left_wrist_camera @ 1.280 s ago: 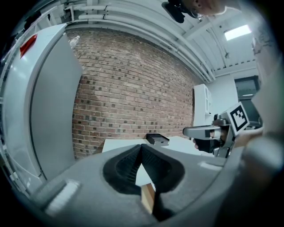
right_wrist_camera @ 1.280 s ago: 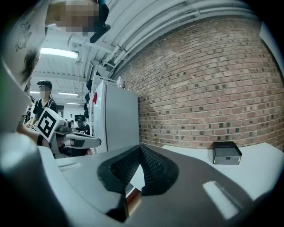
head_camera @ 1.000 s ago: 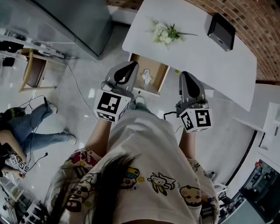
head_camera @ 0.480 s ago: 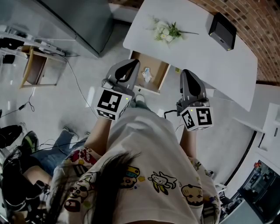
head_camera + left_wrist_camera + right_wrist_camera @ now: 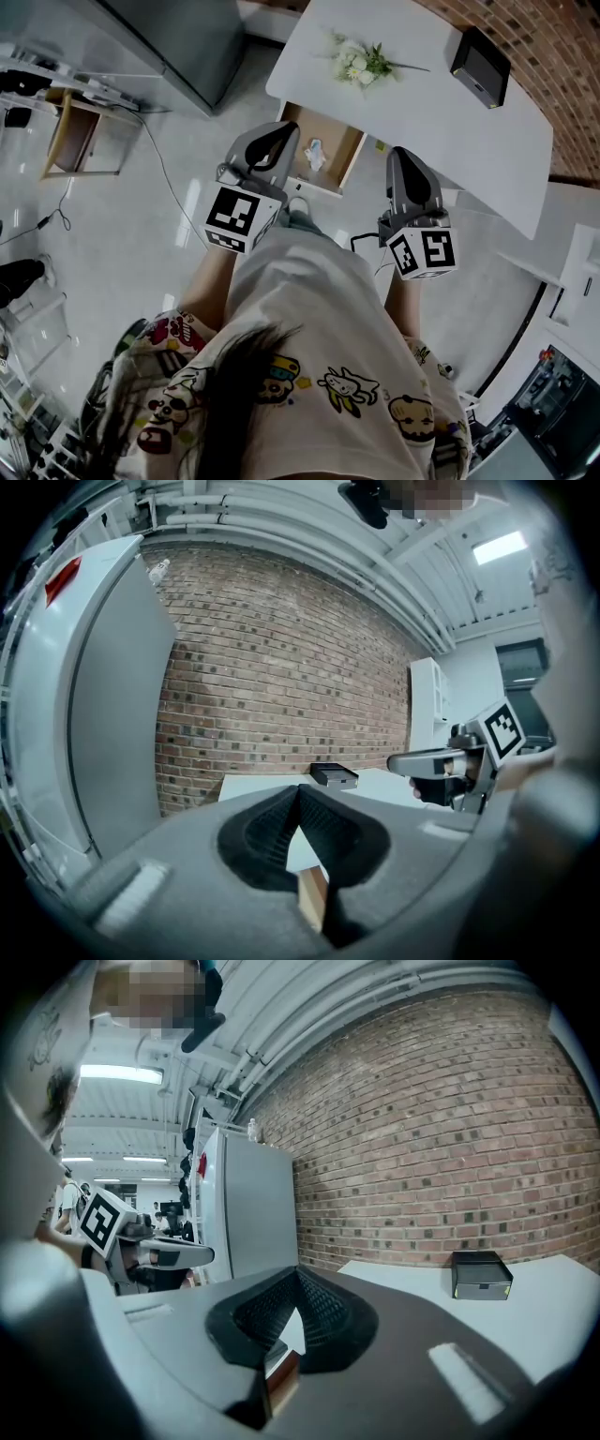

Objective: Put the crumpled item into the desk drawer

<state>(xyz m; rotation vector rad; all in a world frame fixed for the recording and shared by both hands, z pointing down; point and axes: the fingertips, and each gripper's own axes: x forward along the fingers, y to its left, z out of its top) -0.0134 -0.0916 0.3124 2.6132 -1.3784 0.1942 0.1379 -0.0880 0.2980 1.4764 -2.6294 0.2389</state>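
Note:
A white crumpled item (image 5: 314, 155) lies inside the open wooden desk drawer (image 5: 350, 161), under the front edge of the white desk (image 5: 441, 117). In the head view my left gripper (image 5: 282, 133) hovers at the drawer's left corner, above floor level. My right gripper (image 5: 397, 159) hangs to the drawer's right. Neither touches the item. In the left gripper view the left gripper (image 5: 298, 795) has its jaws closed to a point with nothing between them. The right gripper (image 5: 298, 1275) looks the same in the right gripper view.
On the desk lie a small flower bunch (image 5: 362, 64) and a black box (image 5: 482, 64), which also shows as the black box (image 5: 481, 1275). A tall grey cabinet (image 5: 178, 42) stands left of the desk. A wooden chair (image 5: 70, 141) and cables sit at far left.
The person in jeans sitting on the floor at left has moved out of view. Both grippers stay almost where they were, near the open drawer.

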